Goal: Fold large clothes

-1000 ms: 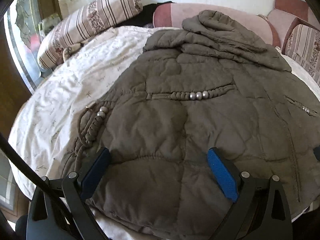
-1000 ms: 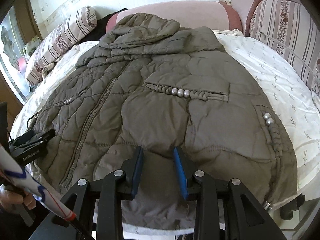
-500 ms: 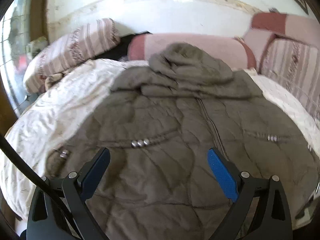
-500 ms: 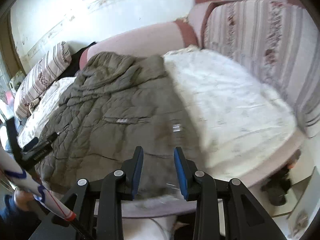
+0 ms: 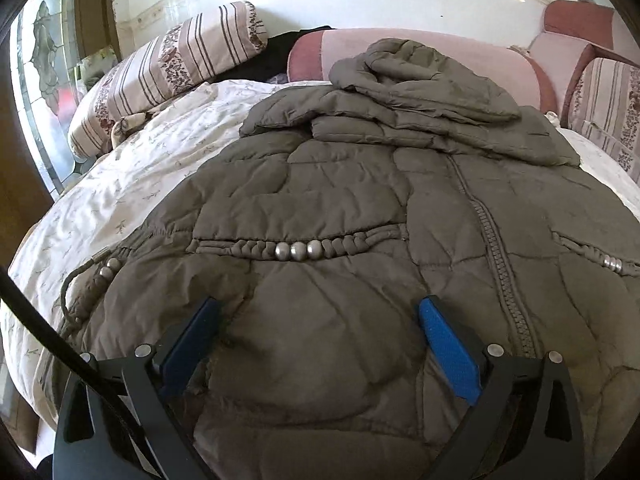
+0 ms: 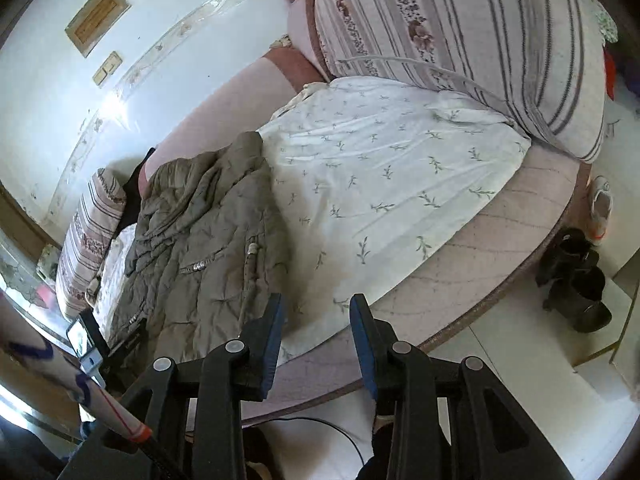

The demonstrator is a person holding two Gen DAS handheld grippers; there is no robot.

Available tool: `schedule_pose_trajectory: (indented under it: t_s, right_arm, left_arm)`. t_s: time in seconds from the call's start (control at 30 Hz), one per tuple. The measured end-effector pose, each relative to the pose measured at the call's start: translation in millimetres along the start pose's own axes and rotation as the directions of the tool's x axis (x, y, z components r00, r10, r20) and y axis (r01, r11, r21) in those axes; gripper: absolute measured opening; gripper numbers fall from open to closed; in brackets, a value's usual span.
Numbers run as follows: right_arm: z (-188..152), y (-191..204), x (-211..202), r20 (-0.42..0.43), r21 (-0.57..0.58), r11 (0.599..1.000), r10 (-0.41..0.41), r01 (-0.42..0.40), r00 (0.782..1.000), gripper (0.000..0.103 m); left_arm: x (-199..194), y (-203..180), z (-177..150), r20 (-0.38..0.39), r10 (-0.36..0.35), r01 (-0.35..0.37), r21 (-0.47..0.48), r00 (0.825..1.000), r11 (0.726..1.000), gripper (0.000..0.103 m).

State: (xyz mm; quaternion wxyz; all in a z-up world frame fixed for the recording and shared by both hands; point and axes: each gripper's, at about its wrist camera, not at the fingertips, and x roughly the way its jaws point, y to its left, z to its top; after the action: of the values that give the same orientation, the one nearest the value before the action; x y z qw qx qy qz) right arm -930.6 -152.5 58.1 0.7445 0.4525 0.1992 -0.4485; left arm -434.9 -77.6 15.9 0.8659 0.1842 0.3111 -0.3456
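A large olive-brown quilted jacket (image 5: 340, 208) lies flat, front up, on a round bed, its hood (image 5: 416, 76) bunched at the far end and silver beads on the pocket trim. My left gripper (image 5: 320, 316) is open wide and empty, just above the jacket's lower hem. My right gripper (image 6: 316, 312) is open a little and empty, held off to the right over the bed's near edge; the jacket (image 6: 200, 248) lies to its left. The left gripper body (image 6: 86, 336) shows at the jacket's far side.
The bed has a white floral sheet (image 6: 384, 168) and a pink padded rim (image 6: 460, 288). Striped bolster cushions (image 5: 168, 76) line the back; one large one (image 6: 460, 40) is at the right. Dark shoes (image 6: 576, 280) and a cable lie on the floor.
My right gripper has swung away to the right, from over the jacket's hem to the bed's edge. My left gripper pulled back, then came close over the hem again, still open.
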Motion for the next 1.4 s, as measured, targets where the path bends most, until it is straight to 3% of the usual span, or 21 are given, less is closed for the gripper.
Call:
schedule_pose_trajectory:
  t_s: [0.33, 0.83, 1.1, 1.2, 1.3, 1.4]
  right_arm:
    - [-1, 4, 2, -0.01, -0.034, 0.998, -0.049, 0.048, 0.999, 0.037]
    - [-2, 33, 12, -0.016, -0.086, 0.995, -0.046, 0.044, 0.999, 0.043]
    - [-2, 27, 12, -0.011, -0.052, 0.997, -0.05, 0.049, 0.999, 0.043]
    - [-3, 31, 13, -0.016, -0.073, 0.995, -0.064, 0.063, 0.998, 0.044]
    - [-3, 30, 14, -0.02, -0.074, 0.994, -0.077, 0.076, 0.997, 0.044]
    - [-3, 23, 12, -0.016, -0.054, 0.996, -0.074, 0.073, 0.997, 0.045]
  left_arm:
    - [1, 1, -2, -0.007, -0.006, 0.006, -0.011, 1.0, 1.0, 0.101]
    - [-5, 10, -3, -0.059, -0.059, 0.058, -0.03, 0.996, 0.998, 0.101]
    - [-10, 18, 1, -0.059, -0.09, 0.086, -0.067, 0.994, 0.994, 0.101]
    - [-19, 30, 8, -0.021, -0.066, 0.063, -0.106, 0.998, 0.992, 0.101]
    - [-33, 62, 18, 0.043, 0.053, -0.042, -0.211, 0.998, 0.976, 0.101]
    - [-32, 112, 22, 0.013, 0.168, -0.149, -0.388, 0.986, 0.909, 0.101]
